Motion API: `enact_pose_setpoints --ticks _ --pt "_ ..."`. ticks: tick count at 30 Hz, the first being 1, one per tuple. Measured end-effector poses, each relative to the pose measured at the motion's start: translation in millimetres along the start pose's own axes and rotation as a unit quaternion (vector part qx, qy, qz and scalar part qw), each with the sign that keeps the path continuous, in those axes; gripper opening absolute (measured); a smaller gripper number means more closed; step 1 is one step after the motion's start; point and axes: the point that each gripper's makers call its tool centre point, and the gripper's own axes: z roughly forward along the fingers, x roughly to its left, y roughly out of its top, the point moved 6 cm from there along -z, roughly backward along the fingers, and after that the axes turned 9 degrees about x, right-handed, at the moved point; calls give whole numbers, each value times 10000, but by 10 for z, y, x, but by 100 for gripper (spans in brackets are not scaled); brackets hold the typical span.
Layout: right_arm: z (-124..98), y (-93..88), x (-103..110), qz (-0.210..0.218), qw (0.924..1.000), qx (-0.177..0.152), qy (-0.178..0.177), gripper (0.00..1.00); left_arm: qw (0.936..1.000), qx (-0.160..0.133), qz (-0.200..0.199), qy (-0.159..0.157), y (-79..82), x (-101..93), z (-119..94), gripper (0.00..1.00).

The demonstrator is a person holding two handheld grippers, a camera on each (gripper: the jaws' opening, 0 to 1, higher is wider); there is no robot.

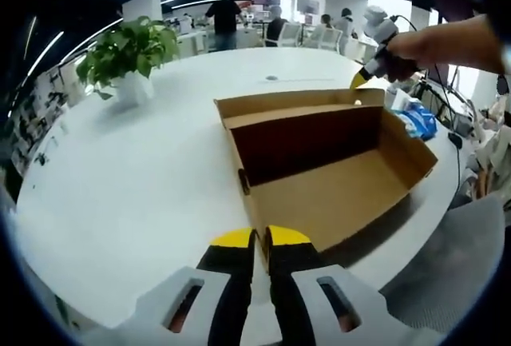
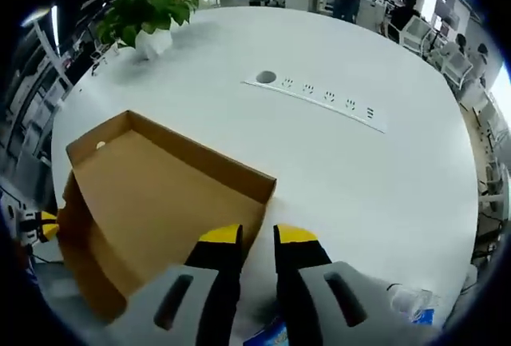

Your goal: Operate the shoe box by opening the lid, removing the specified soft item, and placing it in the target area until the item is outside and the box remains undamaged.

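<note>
In the left gripper view, a plant (image 1: 128,54) stands far left on the white table (image 1: 136,194). The left hand-held gripper (image 1: 259,242), jaws nearly together and empty, hovers at the near edge of the open box (image 1: 327,170). At the box's far corner a hand (image 1: 435,42) holds the right hand-held gripper (image 2: 257,238), jaws slightly apart, empty.

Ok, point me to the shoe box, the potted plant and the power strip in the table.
shoe box (image 1: 335,194): left gripper view, on its bare inner floor.
potted plant (image 1: 128,50): left gripper view, on the leaves.
power strip (image 2: 323,97): right gripper view, on its middle sockets.
</note>
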Motion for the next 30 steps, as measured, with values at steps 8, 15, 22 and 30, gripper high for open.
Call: enact_pose_setpoints --ticks 8,15,22,30 --pt "96 27 -63 69 9996 270 6 6 9998 -30 19 192 16 -21 8 2" --pt "158 41 -83 68 9995 323 -19 9 9997 -1 33 232 27 -19 20 2" --pt "245 44 -56 141 9988 457 74 3 9997 25 44 245 35 -18 26 2" --pt "271 28 -61 126 9988 482 25 4 9997 47 93 242 38 -19 24 2"
